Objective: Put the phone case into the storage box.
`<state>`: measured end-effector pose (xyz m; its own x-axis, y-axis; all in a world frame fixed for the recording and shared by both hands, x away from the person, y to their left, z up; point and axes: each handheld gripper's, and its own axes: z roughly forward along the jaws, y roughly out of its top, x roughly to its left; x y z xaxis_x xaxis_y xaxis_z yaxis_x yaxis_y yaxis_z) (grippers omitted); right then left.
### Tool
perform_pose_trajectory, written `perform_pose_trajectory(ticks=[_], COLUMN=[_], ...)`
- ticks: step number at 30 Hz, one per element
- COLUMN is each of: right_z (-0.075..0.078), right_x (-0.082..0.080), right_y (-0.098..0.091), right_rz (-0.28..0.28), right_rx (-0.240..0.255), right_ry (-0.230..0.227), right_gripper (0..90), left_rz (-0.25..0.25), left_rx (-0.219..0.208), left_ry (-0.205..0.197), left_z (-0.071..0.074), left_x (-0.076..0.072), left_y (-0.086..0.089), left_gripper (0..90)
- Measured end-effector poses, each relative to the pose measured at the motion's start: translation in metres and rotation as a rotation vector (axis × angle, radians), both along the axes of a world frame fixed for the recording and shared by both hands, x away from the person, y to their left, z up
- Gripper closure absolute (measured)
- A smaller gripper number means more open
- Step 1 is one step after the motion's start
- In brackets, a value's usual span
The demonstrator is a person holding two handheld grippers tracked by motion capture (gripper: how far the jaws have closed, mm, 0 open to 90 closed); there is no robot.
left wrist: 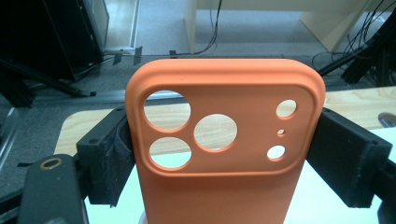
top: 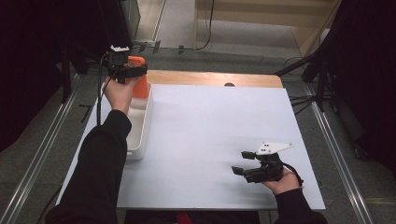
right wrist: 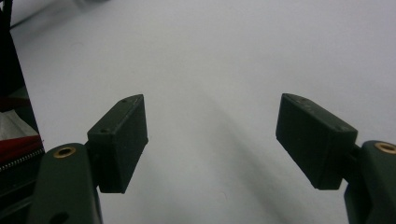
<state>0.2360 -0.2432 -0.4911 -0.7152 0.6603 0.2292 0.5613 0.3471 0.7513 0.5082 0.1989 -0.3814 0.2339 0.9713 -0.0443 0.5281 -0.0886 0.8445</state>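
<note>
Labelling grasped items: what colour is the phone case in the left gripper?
Orange phone case; clearest in the left gripper view.

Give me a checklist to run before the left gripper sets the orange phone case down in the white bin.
1. Grip on the case: ok. The left gripper clamps the orange phone case on both side edges.
2. Case over the bin: ok. In the high view the case hangs above the far end of the white bin.
3. Case upright: ok, camera cut-outs at the top.
4. Room in the bin below the case: cannot tell; hand and case hide it.
5. Right gripper out of the way: ok, open above the white table sheet, nothing between its jaws.
</note>
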Motion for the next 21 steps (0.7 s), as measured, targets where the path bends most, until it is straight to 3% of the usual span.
perform_pose_trajectory(ticks=[21], right_z=[-0.001], right_x=[0.001], right_y=[0.0], right_rz=[0.0], right_rx=[-0.002], right_ry=[-0.002], right_gripper=[23.6], left_rz=[0.0], left_rx=[0.005], left_ry=[0.066], left_z=[-0.025], left_x=[0.001], left_y=[-0.001], left_gripper=[15.3])
